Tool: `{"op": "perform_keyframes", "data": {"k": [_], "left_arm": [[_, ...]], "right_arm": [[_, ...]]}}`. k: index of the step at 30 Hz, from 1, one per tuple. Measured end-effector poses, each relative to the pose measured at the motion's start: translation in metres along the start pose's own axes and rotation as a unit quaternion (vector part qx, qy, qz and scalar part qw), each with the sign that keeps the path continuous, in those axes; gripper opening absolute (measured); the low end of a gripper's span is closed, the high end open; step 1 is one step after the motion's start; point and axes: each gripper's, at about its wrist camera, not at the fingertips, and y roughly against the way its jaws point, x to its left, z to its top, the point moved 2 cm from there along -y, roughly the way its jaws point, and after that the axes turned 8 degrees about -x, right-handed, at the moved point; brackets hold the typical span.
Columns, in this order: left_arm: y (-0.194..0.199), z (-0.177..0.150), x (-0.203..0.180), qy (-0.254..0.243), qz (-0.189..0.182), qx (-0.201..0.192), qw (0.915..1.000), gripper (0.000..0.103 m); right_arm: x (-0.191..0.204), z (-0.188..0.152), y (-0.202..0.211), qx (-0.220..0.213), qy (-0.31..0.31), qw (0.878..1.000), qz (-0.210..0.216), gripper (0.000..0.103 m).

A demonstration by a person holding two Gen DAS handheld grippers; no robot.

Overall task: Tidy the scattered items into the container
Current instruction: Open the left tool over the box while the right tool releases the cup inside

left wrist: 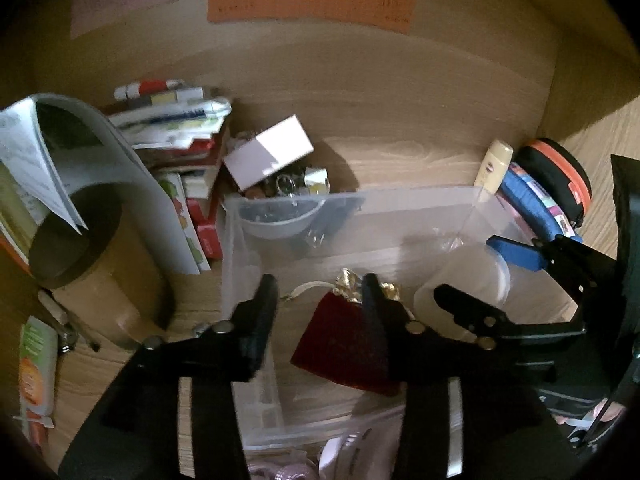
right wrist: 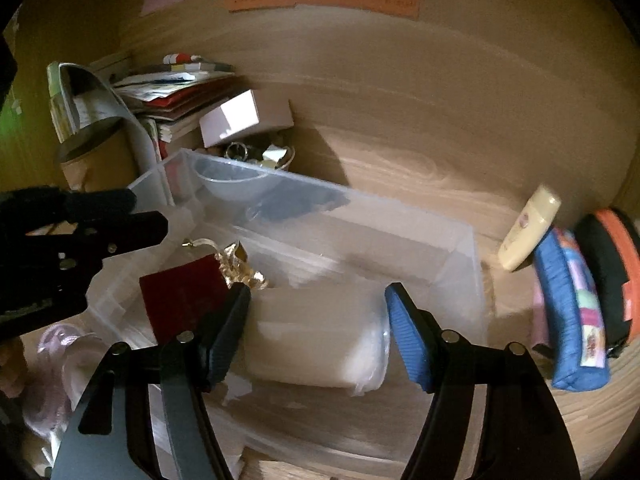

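Observation:
A clear plastic container (left wrist: 352, 196) (right wrist: 320, 188) stands on the wooden desk. Inside it lies a dark red pouch (left wrist: 336, 344) (right wrist: 180, 296) with a gold ribbon. My left gripper (left wrist: 320, 296) (right wrist: 148, 212) hangs open over the pouch, whose right part is hidden behind a finger; the pads are not pressing on it. A frosted white tub (left wrist: 472, 276) (right wrist: 316, 336) sits low in the container's right half. My right gripper (right wrist: 316, 300) (left wrist: 466, 268) spans it, with the blue pads (right wrist: 404, 332) against its two sides.
Right of the container lie a cream tube (right wrist: 528, 232), a blue pencil case (right wrist: 568, 320) and a black-and-orange case (right wrist: 612, 264). Behind it are a white box (left wrist: 268, 152) and a bowl of trinkets (left wrist: 280, 220). A stack of books (left wrist: 180, 128) and a cardboard tube (left wrist: 80, 240) crowd the left.

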Motion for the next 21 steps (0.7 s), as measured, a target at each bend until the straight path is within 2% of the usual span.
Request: {"op": "perform_keyframes", "data": {"k": [3,7,11,13,17,19,21], "left_arm": [[0.011,0.004,0.002,-0.006,0.005,-0.022,0.9997,0.058],[0.025,0.010,0.010,0.009,0.006,-0.047,0.9988,0.077],[0.041,0.012,0.013,0.016,-0.004,-0.061,0.9980,0.079],[0.048,0.010,0.014,0.018,-0.016,-0.066,0.9975,0.095],[0.066,0.005,0.014,0.017,0.004,-0.089,0.9959,0.096],[0.070,0.004,0.016,0.015,0.009,-0.079,0.9967,0.097],[0.074,0.003,0.019,0.020,0.013,-0.066,0.9975,0.096]], "right_arm": [[0.002,0.003,0.007,-0.018,0.009,1.000,-0.011,0.076],[-0.001,0.007,0.014,-0.033,0.001,0.999,-0.011,0.082],[-0.002,0.007,0.017,-0.036,-0.004,0.999,-0.015,0.082],[-0.004,0.007,0.021,-0.035,-0.009,0.999,-0.015,0.082],[-0.005,0.009,0.035,-0.040,-0.016,0.999,-0.020,0.082],[-0.006,0.009,0.046,-0.051,-0.011,0.998,-0.042,0.082],[-0.009,0.008,0.059,-0.058,-0.012,0.996,-0.061,0.089]]}}
